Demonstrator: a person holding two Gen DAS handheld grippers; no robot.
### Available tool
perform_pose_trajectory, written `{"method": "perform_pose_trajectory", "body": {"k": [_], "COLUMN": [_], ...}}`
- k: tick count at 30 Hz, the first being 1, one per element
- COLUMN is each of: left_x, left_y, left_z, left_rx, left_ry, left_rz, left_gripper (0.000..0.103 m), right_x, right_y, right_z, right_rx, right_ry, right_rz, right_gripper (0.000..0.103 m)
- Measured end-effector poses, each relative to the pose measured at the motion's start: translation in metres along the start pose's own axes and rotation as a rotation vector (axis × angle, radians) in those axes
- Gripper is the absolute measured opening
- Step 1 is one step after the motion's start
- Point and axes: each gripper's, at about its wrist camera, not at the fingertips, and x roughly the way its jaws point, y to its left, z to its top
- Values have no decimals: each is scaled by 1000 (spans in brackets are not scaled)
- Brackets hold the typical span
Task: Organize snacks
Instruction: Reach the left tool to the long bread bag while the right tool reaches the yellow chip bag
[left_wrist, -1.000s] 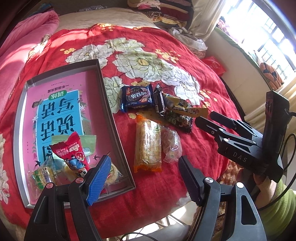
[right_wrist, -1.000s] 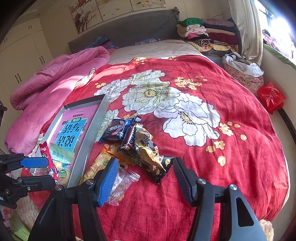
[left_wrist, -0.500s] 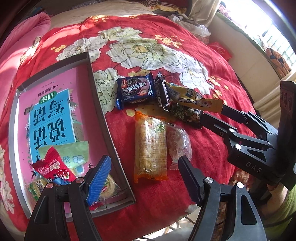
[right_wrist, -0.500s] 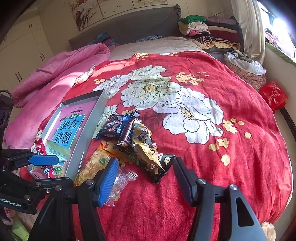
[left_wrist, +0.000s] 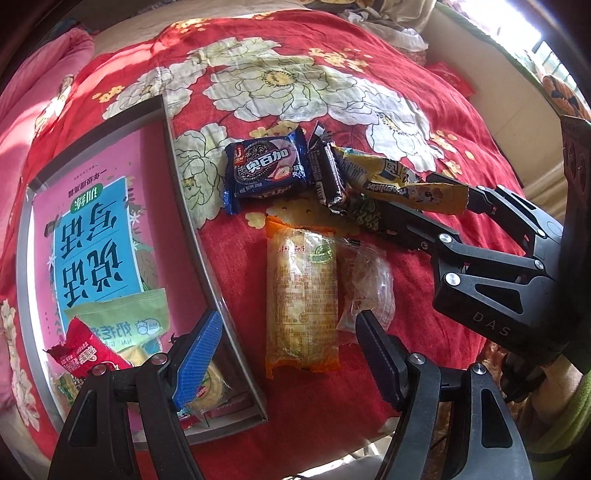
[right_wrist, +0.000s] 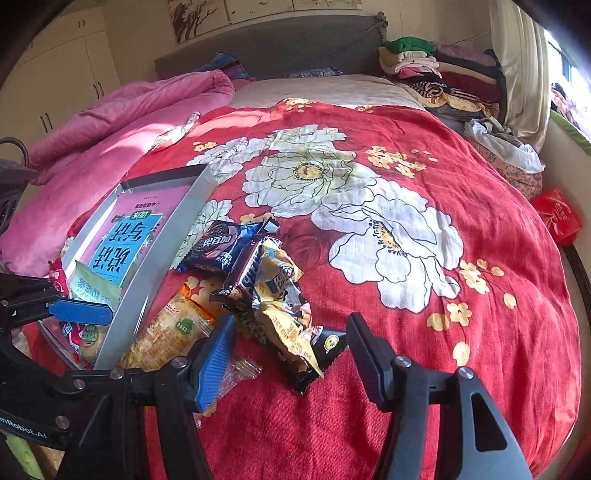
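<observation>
Orange cracker pack (left_wrist: 302, 300) flat on red bedspread (left_wrist: 369, 398), near its front edge, just beside tray (left_wrist: 207, 266) wall. Long axis running away from left gripper (left_wrist: 286, 354), straight ahead between its parted, empty jaws. Right gripper (right_wrist: 291, 356) likewise parted and empty, over yellow wrapper (right_wrist: 284, 306). Left nearer.

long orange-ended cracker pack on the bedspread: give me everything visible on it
The cracker pack is a long clear-film packet with orange crimped ends, a green round label and pale biscuits showing through. It lies flat and sealed on the red floral bedspread, just outside the tray, a small clear bag against its side. Neither gripper touches it.
</observation>
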Motion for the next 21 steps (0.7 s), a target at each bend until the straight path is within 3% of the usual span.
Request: {"method": "perform_pose_trajectory", "body": {"k": [9, 14, 21], "left_x": [2, -4, 8], "left_y": [3, 1, -4], "left_z": [6, 7, 9], "left_rx": [-14, 1, 9], "left_ry": [10, -3, 25], "left_rz": [8, -24, -20], "left_gripper": [75, 66, 66], "right_x": [20, 28, 37], "right_y": [7, 6, 0], "right_z": [8, 13, 19], "right_rx": [-73, -86, -75], "right_ry": [4, 6, 8], "right_rz": [-18, -20, 9], "right_gripper": [60, 52, 40]}}
